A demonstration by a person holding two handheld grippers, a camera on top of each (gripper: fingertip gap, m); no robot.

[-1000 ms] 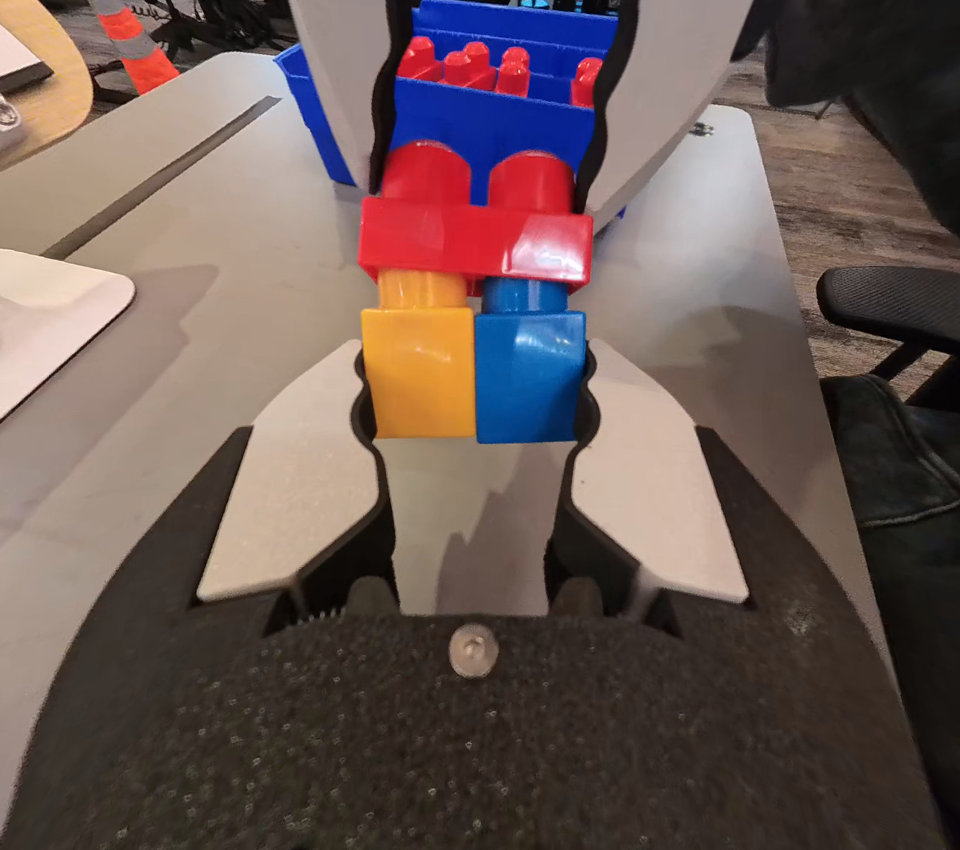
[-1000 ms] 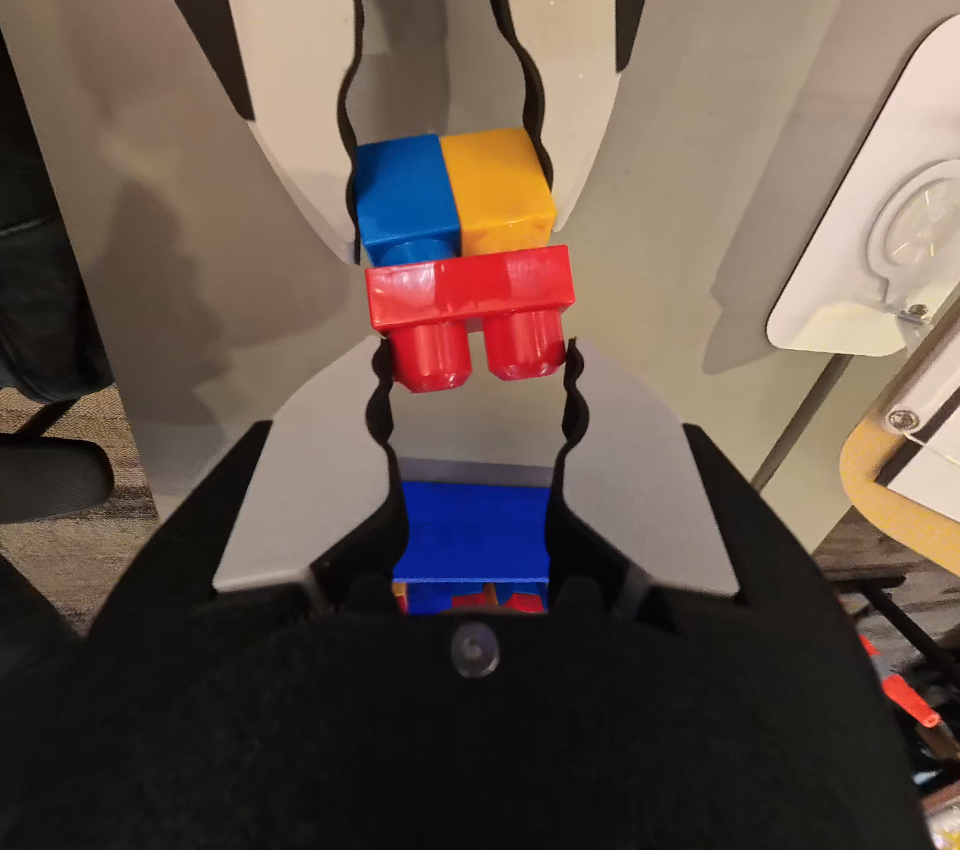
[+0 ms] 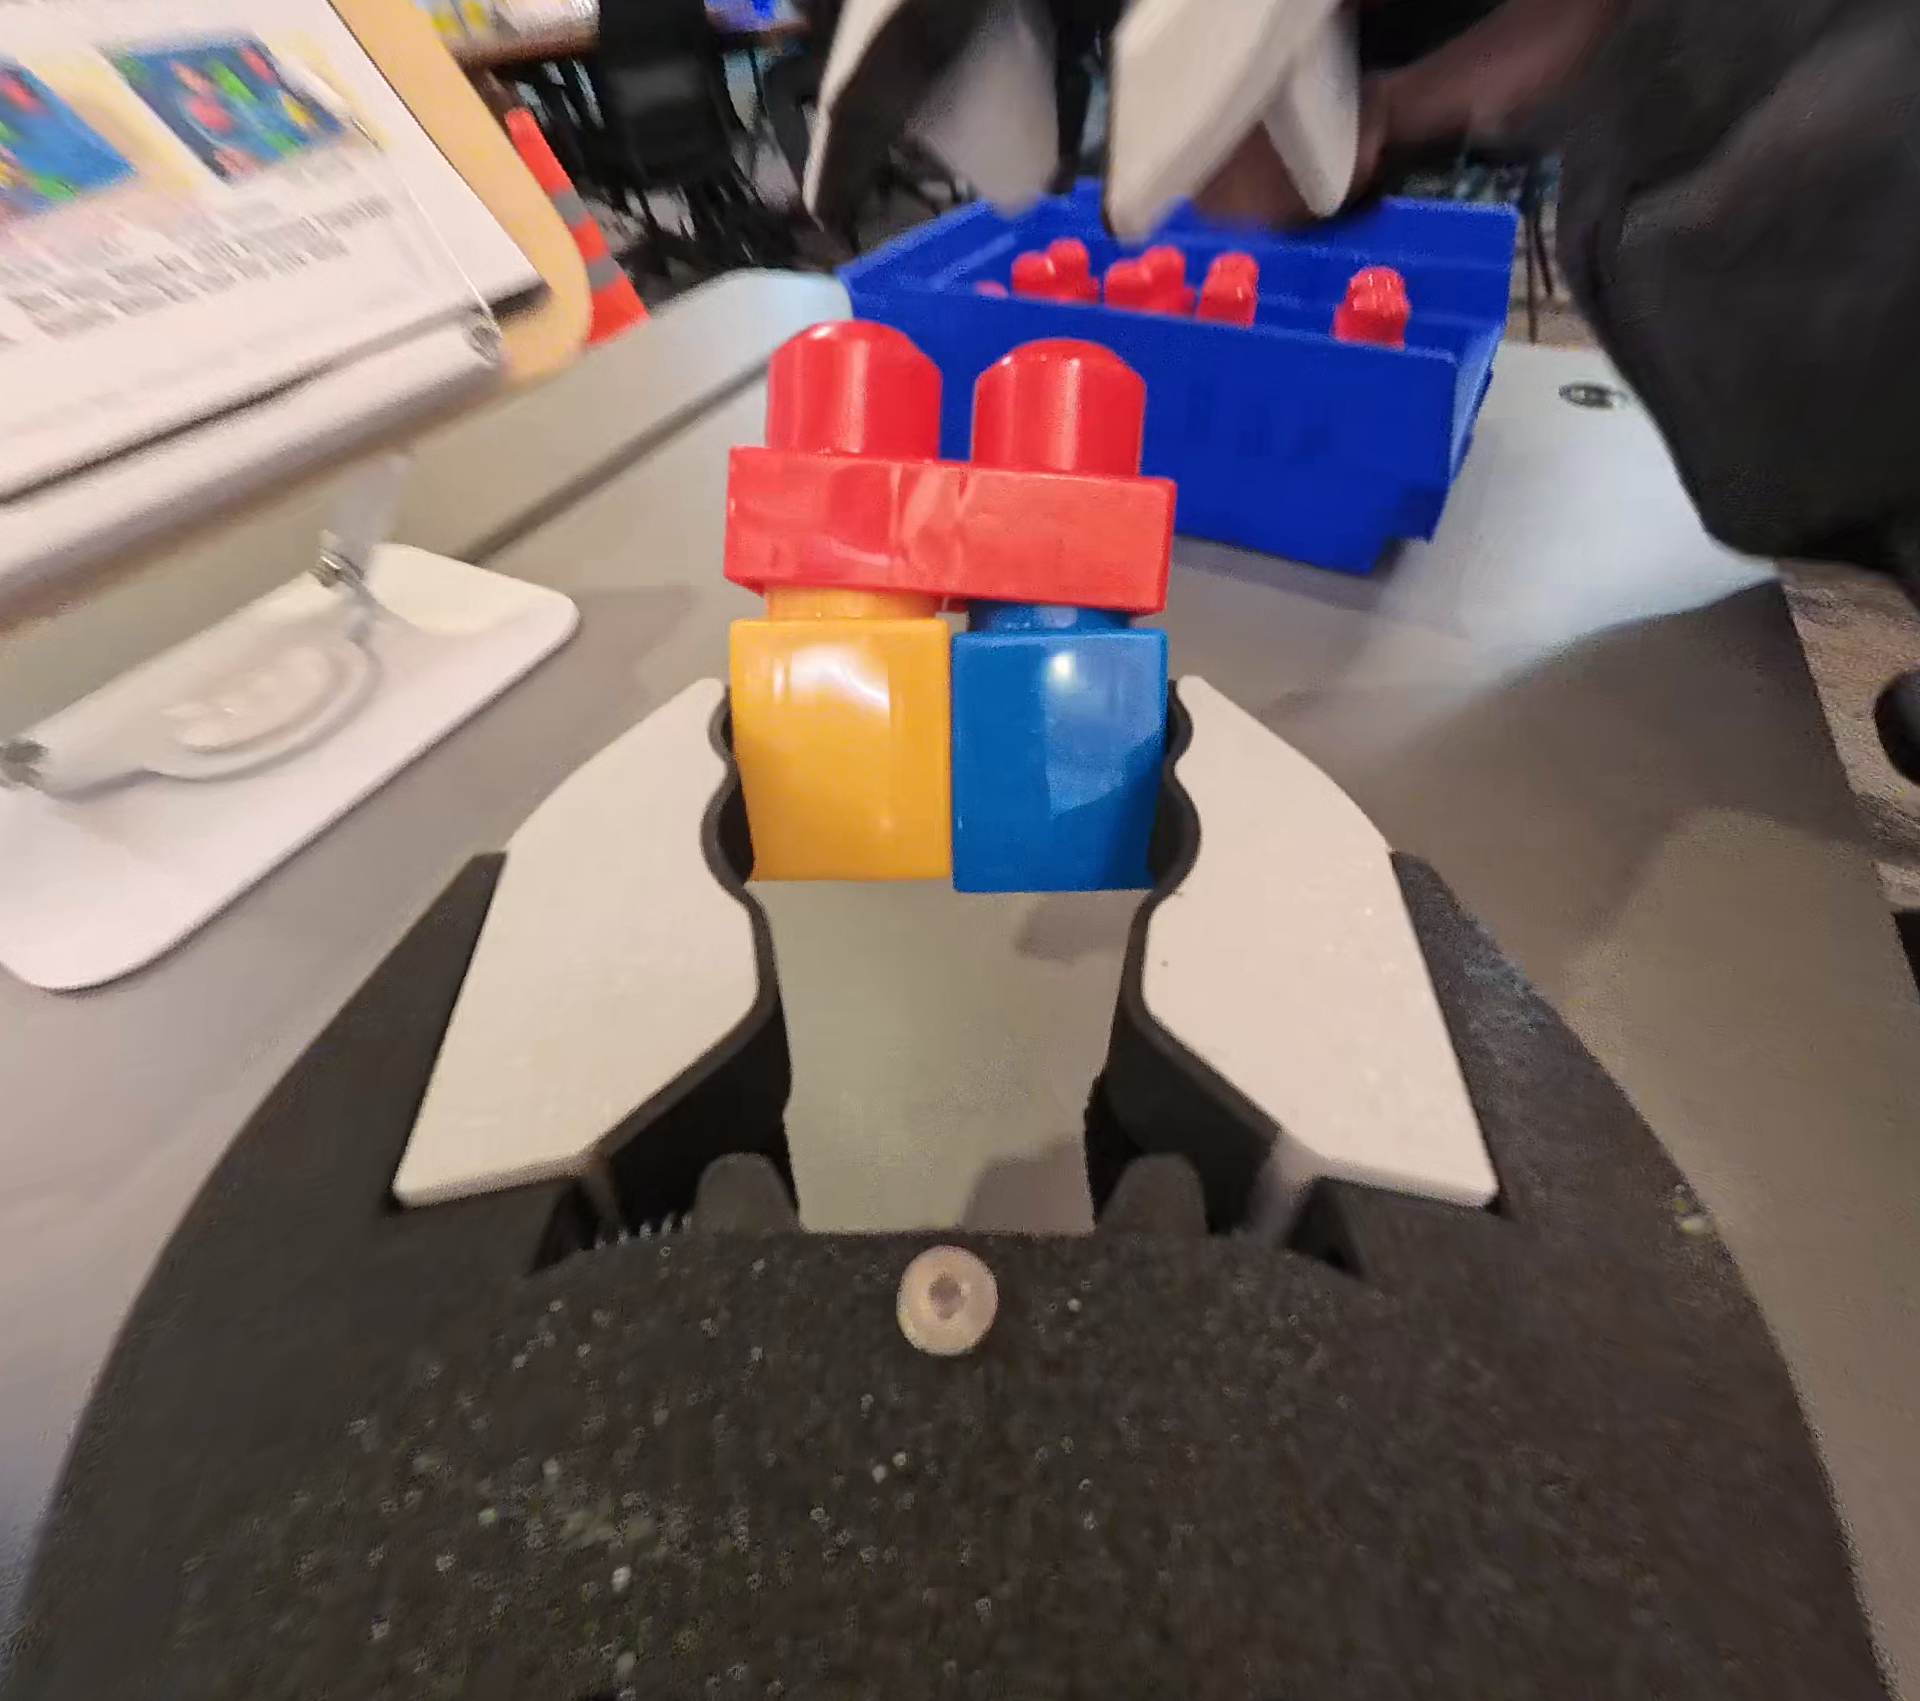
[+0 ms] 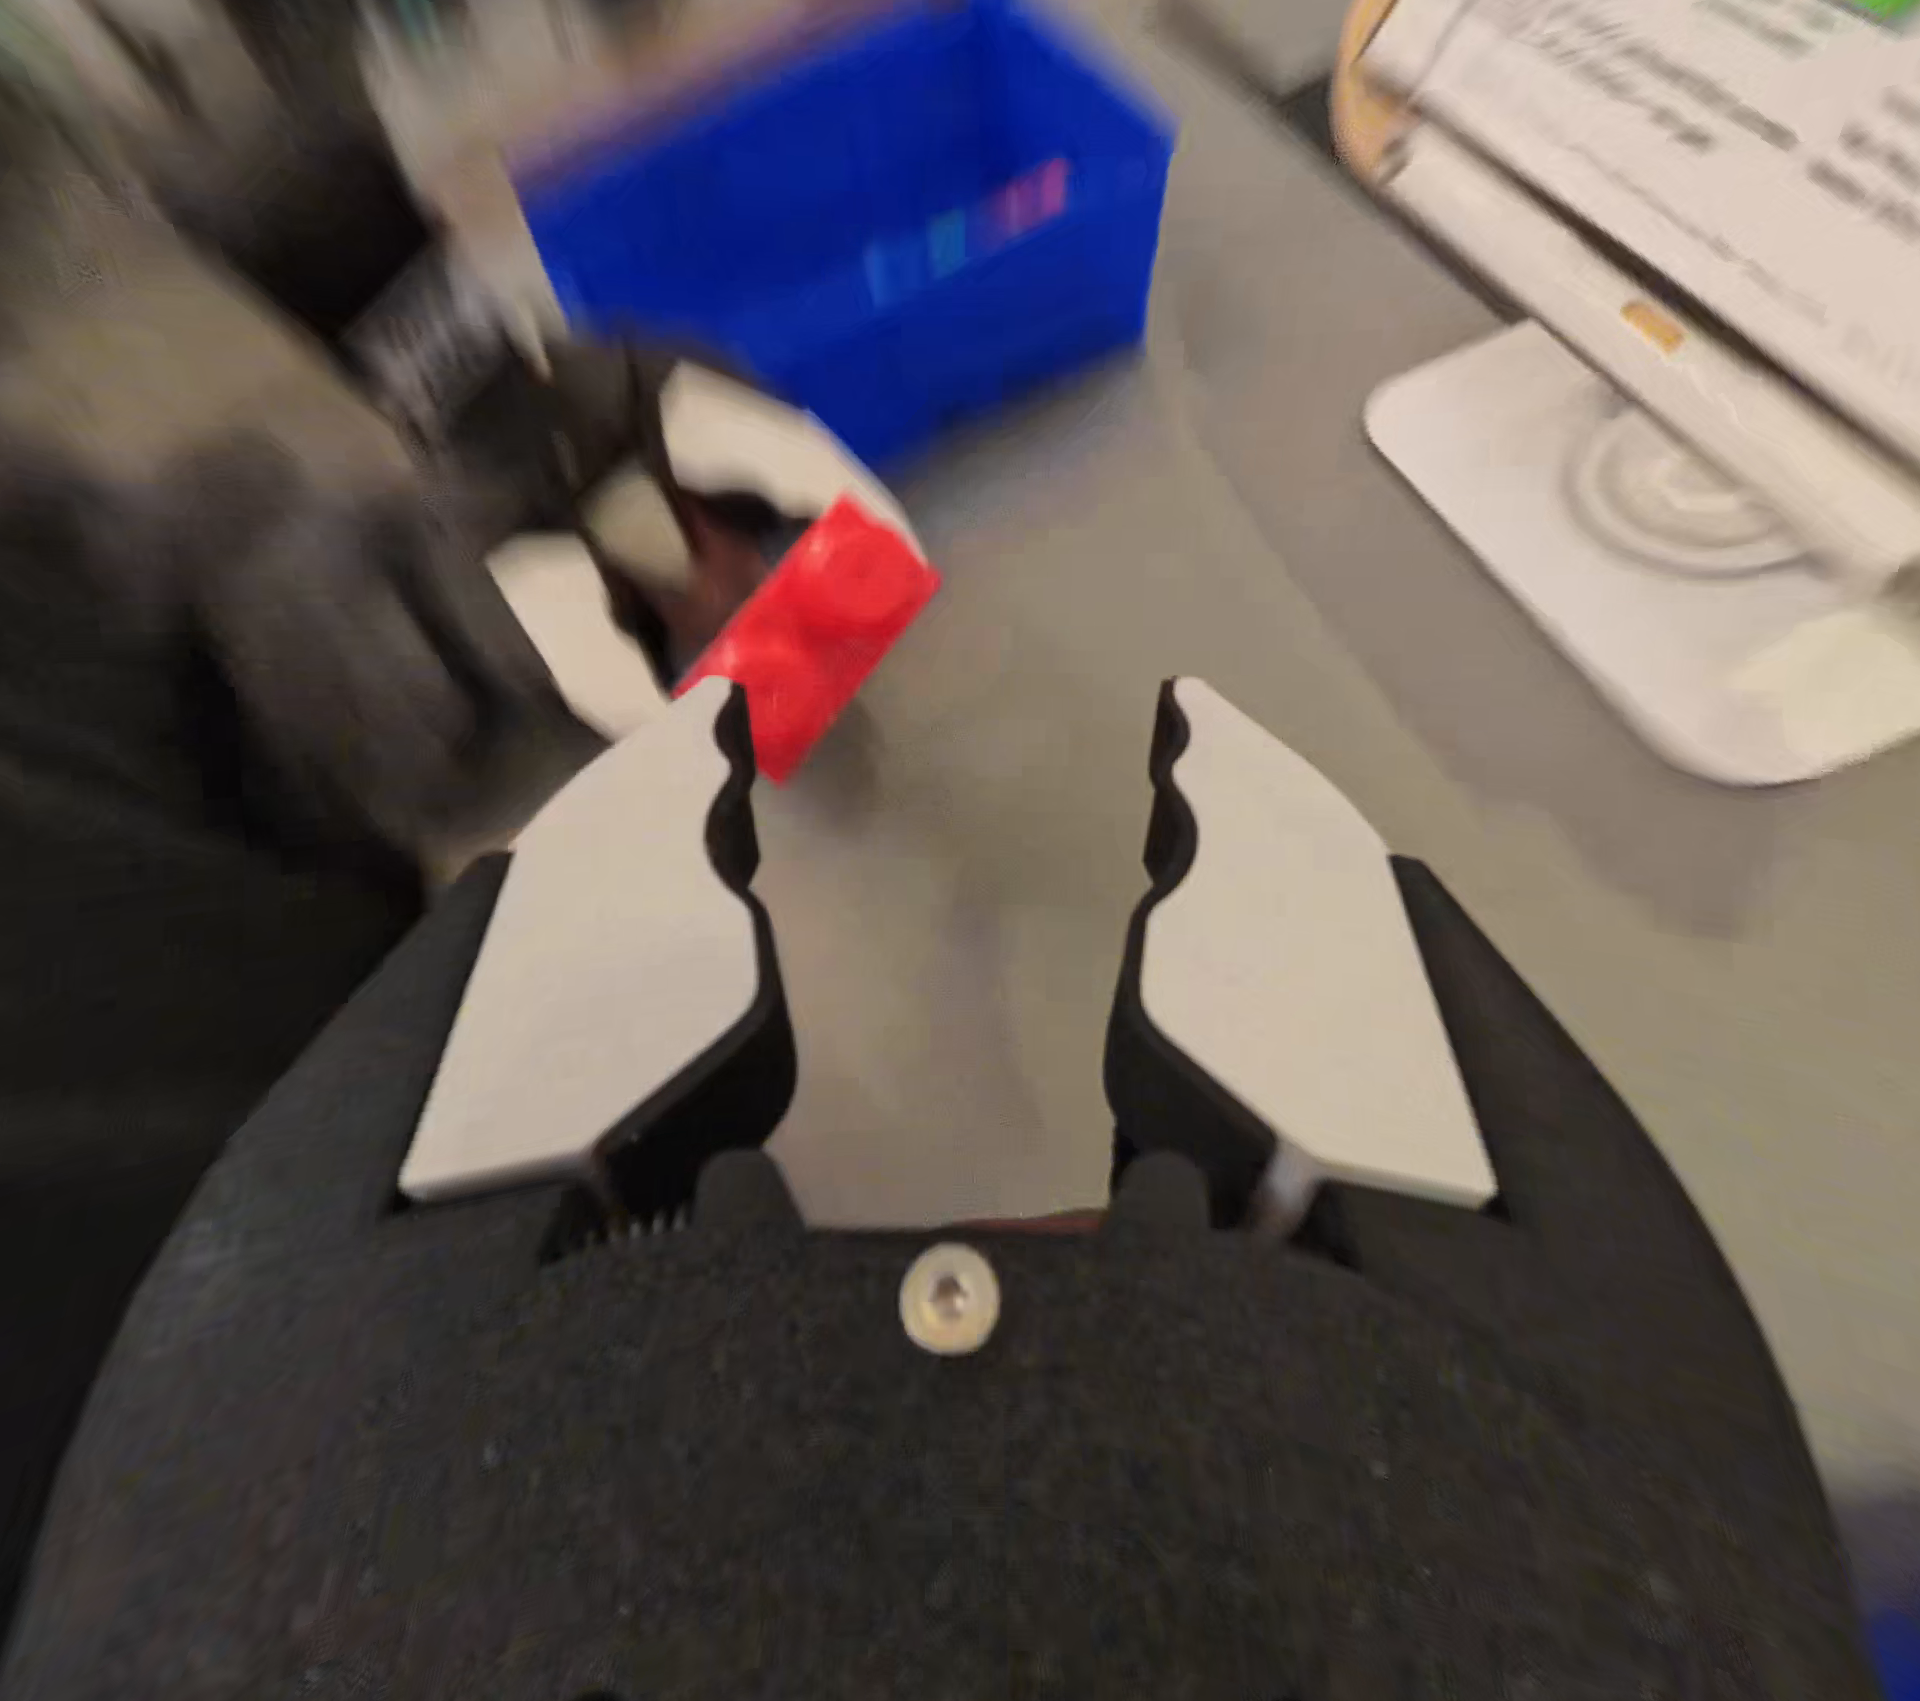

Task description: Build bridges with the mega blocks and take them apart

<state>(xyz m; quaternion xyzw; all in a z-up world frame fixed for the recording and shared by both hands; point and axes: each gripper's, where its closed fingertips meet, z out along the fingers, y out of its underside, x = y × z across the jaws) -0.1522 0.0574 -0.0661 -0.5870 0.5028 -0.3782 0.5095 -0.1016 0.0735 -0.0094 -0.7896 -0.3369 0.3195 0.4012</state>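
Clamping yellow block point(image 3: 842, 758) and blue block point(image 3: 1055, 758) between left gripper point(image 3: 951, 778) fingers; red block point(image 3: 951, 524) atop | right gripper point(image 4: 951, 716) fingers apart, empty

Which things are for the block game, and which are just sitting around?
For the game:
red block
yellow block
blue block
blue bin
left claw
right claw

Just sitting around:
sign stand
orange cone
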